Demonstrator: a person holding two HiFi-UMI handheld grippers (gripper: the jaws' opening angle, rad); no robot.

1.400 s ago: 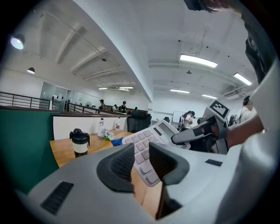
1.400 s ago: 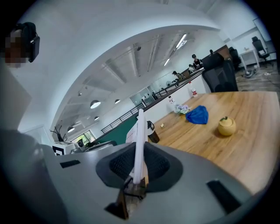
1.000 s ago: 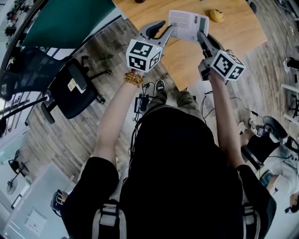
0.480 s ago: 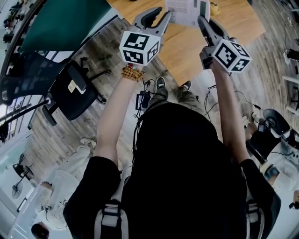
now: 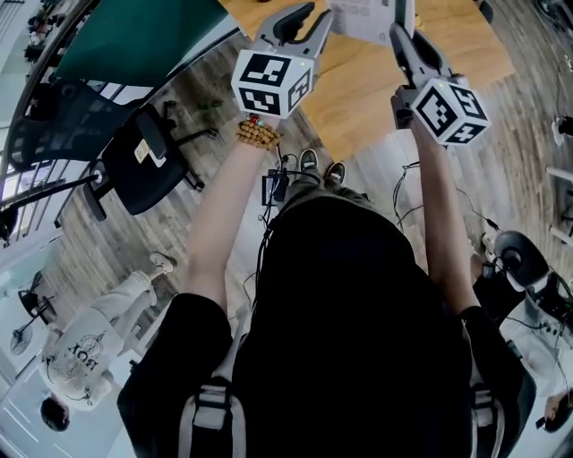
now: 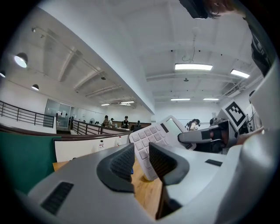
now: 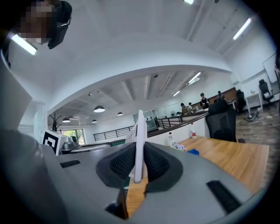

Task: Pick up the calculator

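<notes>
The white calculator (image 5: 363, 11) hangs in the air above the wooden table (image 5: 358, 89), at the top edge of the head view, held between my two grippers. My left gripper (image 5: 324, 16) grips its left side; in the left gripper view the keypad (image 6: 153, 135) faces me and its lower corner sits between the pads of my left gripper (image 6: 141, 151). My right gripper (image 5: 397, 27) is shut on the right side. In the right gripper view the calculator (image 7: 139, 131) stands edge-on, pinched between the dark pads of my right gripper (image 7: 139, 162).
A black office chair (image 5: 143, 161) and a green partition (image 5: 134, 36) stand to the left of the table. A person in white (image 5: 89, 349) is at the lower left, another chair (image 5: 519, 259) at the right. A bottle (image 7: 192, 130) and small items lie on the table's far side.
Both grippers have risen together with the calculator, toward the top of the head view. A person in white has walked in at the lower left.
</notes>
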